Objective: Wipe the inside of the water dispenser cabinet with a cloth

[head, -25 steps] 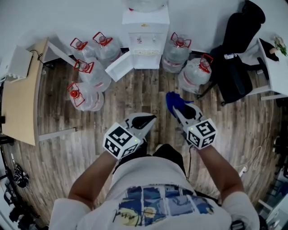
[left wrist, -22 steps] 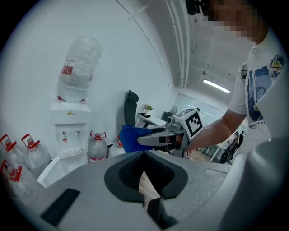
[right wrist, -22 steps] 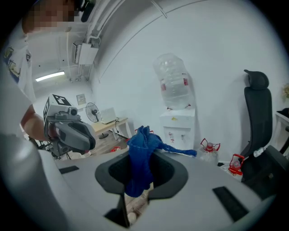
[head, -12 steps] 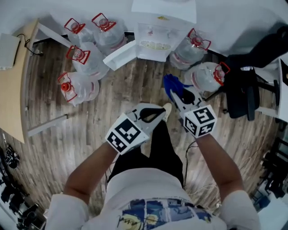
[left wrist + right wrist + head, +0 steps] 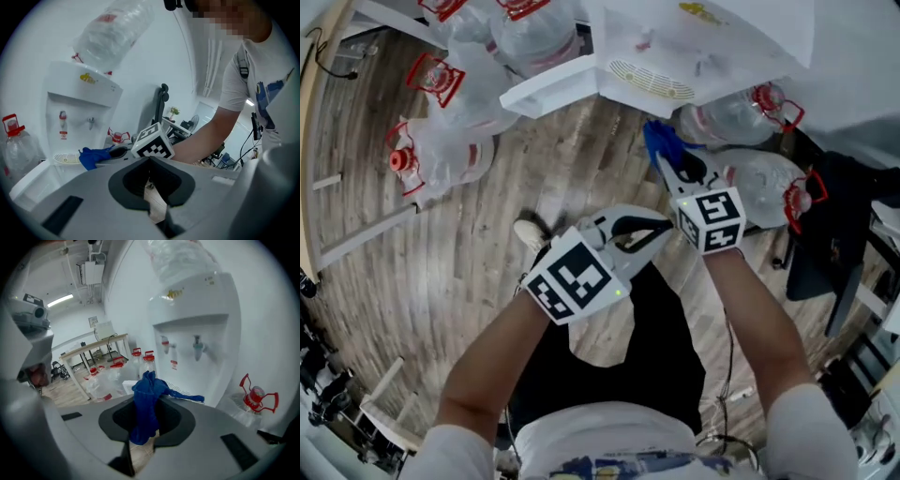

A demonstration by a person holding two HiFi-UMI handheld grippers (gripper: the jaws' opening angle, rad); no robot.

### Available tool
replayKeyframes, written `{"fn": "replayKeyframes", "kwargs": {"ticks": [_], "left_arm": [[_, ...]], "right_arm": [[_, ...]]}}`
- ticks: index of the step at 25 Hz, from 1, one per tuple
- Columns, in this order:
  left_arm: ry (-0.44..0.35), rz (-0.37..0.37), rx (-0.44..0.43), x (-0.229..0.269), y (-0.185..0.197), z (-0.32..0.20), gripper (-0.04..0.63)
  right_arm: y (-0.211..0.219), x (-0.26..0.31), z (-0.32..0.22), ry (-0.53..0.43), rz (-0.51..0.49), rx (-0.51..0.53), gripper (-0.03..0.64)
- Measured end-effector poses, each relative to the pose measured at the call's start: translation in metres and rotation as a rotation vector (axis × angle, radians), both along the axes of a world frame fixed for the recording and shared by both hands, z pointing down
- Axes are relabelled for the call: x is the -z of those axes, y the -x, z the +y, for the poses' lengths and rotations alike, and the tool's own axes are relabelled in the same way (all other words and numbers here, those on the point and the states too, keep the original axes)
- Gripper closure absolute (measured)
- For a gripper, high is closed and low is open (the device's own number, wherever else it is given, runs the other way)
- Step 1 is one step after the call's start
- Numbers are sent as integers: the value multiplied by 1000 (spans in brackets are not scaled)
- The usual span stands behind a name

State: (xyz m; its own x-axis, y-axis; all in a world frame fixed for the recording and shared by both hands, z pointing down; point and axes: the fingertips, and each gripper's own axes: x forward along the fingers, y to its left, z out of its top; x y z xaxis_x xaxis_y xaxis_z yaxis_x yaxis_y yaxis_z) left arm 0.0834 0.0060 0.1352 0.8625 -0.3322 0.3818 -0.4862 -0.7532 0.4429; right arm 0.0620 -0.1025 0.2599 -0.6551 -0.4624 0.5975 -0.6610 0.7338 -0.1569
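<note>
The white water dispenser (image 5: 675,47) stands at the top of the head view, its cabinet door (image 5: 548,86) swung open to the left. My right gripper (image 5: 667,161) is shut on a blue cloth (image 5: 659,142), just below the dispenser's drip tray (image 5: 652,82). In the right gripper view the blue cloth (image 5: 146,406) hangs bunched between the jaws, with the water dispenser (image 5: 197,338) straight ahead. My left gripper (image 5: 661,228) sits lower, beside the right one, jaws shut with nothing in them. The left gripper view shows the water dispenser (image 5: 77,117) and the blue cloth (image 5: 96,156).
Several large water bottles with red caps (image 5: 441,141) lie left of the dispenser, two more (image 5: 764,178) at its right. A wooden desk edge (image 5: 311,141) runs along the left. A black chair (image 5: 844,244) stands at the right. The floor is wood planks.
I have stepped closer to the dispenser; it now fills the top of the head view. Both grippers have moved forward, the right one with the cloth nearing the drip tray.
</note>
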Motion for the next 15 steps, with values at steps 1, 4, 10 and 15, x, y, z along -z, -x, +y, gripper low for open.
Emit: {"fn": "replayKeyframes", "kwargs": {"ticks": [1,4,10,15], "left_arm": [[1,13,-12,-17,-3,-6,592],[9,54,-91,-72,-9,-17,592],[-14,89,-224,-174,-4,-33,592],[-16,177,-219,-233,7,-39,592]], "right_arm": [[3,-23,-7,-2,15,4,540],[12,-96,-22,-10,59,15,540],[27,-229,-66,-73,123,-59,540],[30,-316,-134,-179,42,-172,540]]}}
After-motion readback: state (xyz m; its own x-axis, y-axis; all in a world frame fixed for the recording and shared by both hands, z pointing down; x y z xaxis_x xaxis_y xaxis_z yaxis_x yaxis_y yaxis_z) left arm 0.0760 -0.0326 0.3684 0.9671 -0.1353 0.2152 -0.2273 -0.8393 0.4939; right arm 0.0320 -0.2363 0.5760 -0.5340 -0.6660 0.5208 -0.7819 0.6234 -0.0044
